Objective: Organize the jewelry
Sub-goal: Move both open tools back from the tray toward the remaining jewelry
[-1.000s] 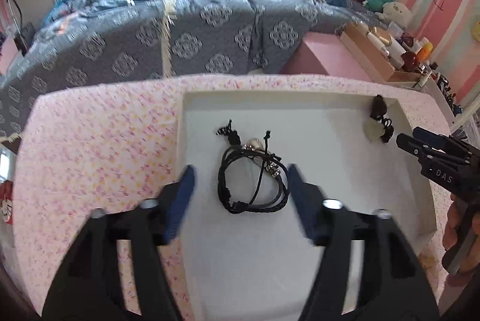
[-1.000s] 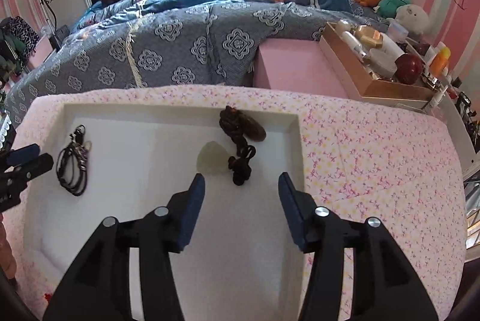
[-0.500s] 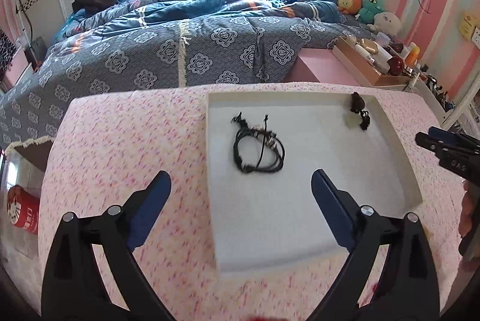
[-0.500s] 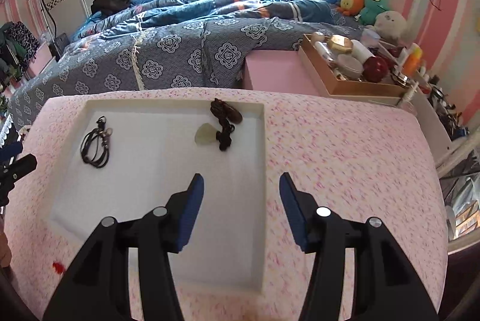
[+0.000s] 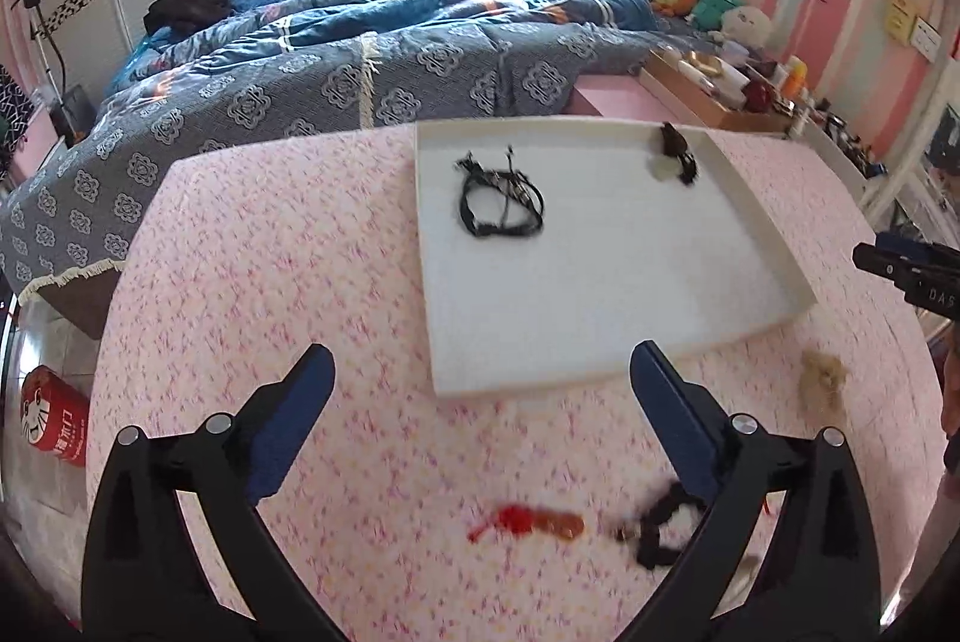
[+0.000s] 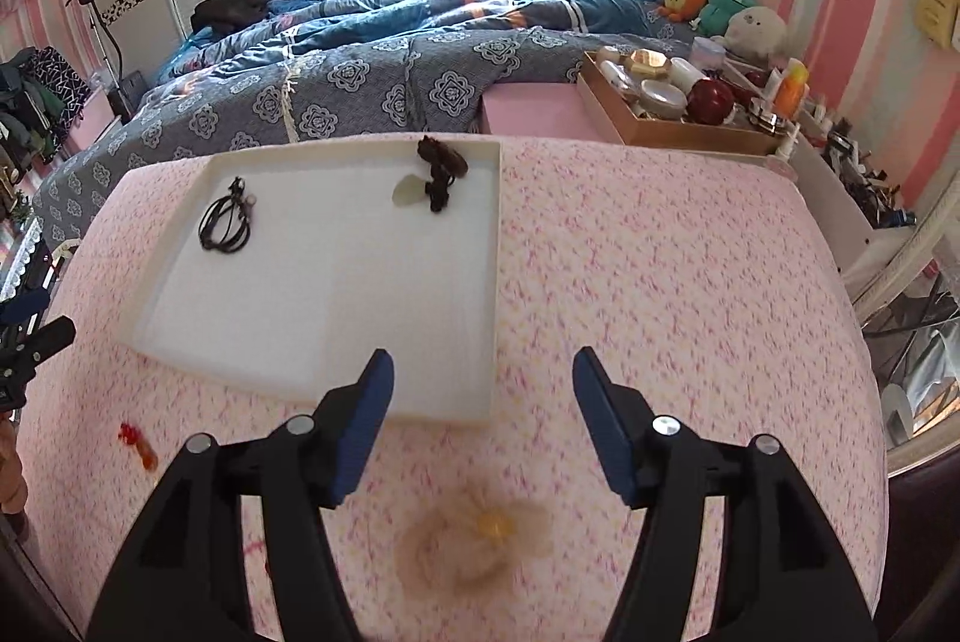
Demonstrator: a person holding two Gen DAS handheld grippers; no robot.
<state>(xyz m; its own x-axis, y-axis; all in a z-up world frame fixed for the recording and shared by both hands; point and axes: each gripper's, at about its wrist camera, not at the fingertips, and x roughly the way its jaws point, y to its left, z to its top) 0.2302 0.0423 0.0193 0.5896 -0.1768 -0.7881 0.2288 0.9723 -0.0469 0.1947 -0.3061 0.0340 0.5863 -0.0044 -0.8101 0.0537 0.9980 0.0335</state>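
Observation:
A white tray (image 5: 768, 234) (image 6: 495, 246) lies on the pink floral table. Inside it a black cord bracelet (image 5: 501, 204) (image 6: 227, 222) rests on the left side, and a dark brown cord with a pale pendant (image 5: 675, 156) (image 6: 435, 177) sits at the far right corner. On the tablecloth before the tray lie a red-orange piece (image 5: 528, 521) (image 6: 139, 445), a black cord piece (image 5: 657, 522) and a tan piece with a yellow bead (image 6: 480, 543) (image 5: 823, 383). My left gripper (image 5: 480, 384) is open and holds nothing, and so is my right gripper (image 6: 483, 384).
A bed with a blue patterned quilt (image 6: 384, 72) runs behind the table. A wooden box of bottles and jars (image 6: 672, 102) and a pink block (image 6: 534, 114) stand at the back right, beside plush toys (image 6: 720, 6). The table edge drops off on the right.
Both grippers have pulled back and up from the tray, so the tablecloth in front with loose pieces has come into view. The left gripper's jaws stand wider than a second ago.

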